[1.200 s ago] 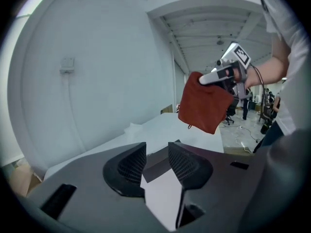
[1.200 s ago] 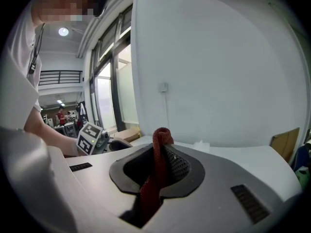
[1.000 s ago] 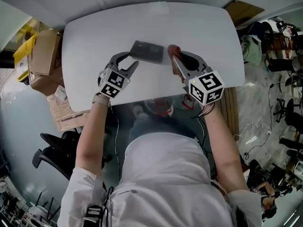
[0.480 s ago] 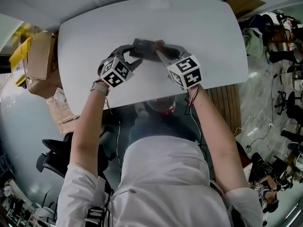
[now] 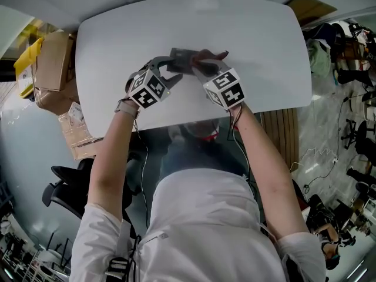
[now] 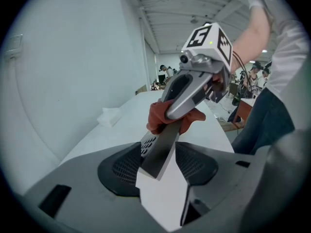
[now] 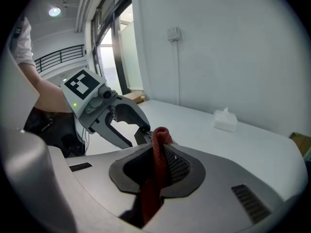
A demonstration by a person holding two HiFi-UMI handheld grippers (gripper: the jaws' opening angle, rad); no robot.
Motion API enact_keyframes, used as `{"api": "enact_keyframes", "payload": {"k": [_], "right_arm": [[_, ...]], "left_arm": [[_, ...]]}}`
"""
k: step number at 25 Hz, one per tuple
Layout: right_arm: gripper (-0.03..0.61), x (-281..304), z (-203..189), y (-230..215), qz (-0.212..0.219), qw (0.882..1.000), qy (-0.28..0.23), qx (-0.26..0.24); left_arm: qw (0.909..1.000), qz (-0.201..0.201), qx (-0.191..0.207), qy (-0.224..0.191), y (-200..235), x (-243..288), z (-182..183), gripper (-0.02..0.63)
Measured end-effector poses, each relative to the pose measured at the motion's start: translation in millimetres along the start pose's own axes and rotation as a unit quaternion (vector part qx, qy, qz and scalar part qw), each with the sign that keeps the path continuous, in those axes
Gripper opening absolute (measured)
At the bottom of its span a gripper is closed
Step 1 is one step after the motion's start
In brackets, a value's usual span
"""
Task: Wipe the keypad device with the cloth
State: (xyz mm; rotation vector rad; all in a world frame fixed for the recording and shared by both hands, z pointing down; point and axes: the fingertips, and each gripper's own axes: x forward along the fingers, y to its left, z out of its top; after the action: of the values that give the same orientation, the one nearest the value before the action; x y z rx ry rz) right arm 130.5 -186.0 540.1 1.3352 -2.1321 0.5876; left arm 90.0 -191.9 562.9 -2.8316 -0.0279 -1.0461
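Observation:
The dark keypad device (image 5: 181, 59) lies near the middle of the white table (image 5: 258, 51). My left gripper (image 5: 169, 68) is at its left end. Its jaws have just been opening and stand wide. In the left gripper view the device's near end (image 6: 167, 140) fills the gap between the pads, which touch both its sides. My right gripper (image 5: 202, 62) is shut on a red cloth (image 7: 159, 154). It holds the bunched cloth (image 6: 158, 118) against the far part of the device. In the right gripper view the left gripper (image 7: 138, 136) is just beyond the cloth.
A white tissue box (image 7: 226, 119) sits at the table's far side by the wall. Cardboard boxes (image 5: 50, 69) and a black chair (image 5: 64, 187) stand left of the table. Cluttered floor and cables lie to the right.
The right gripper came down and leftward with the cloth, from beside the device onto it. The left gripper's jaws widened and settled around the device's left end.

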Motion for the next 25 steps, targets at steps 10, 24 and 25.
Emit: {"api": "enact_keyframes", "payload": {"k": [10,24,25], "right_arm": [[0.057,-20.4,-20.3,29.4,0.061,0.998,0.016,0.007],[0.057,-50.7,-55.6,82.4,0.156,0.984,0.058,0.060],[0.057,-52.0,-56.0,83.9,0.158,0.984,0.057,0.055]], "left_arm": [[0.9991,0.012,-0.038,-0.010,-38.6,-14.1,-1.6,0.224],[0.9988,0.027,-0.041,0.001,-95.5,-32.0,-11.6,0.222],[0.9990,0.028,-0.034,0.005,-97.1,-32.8,-12.6,0.222]]}}
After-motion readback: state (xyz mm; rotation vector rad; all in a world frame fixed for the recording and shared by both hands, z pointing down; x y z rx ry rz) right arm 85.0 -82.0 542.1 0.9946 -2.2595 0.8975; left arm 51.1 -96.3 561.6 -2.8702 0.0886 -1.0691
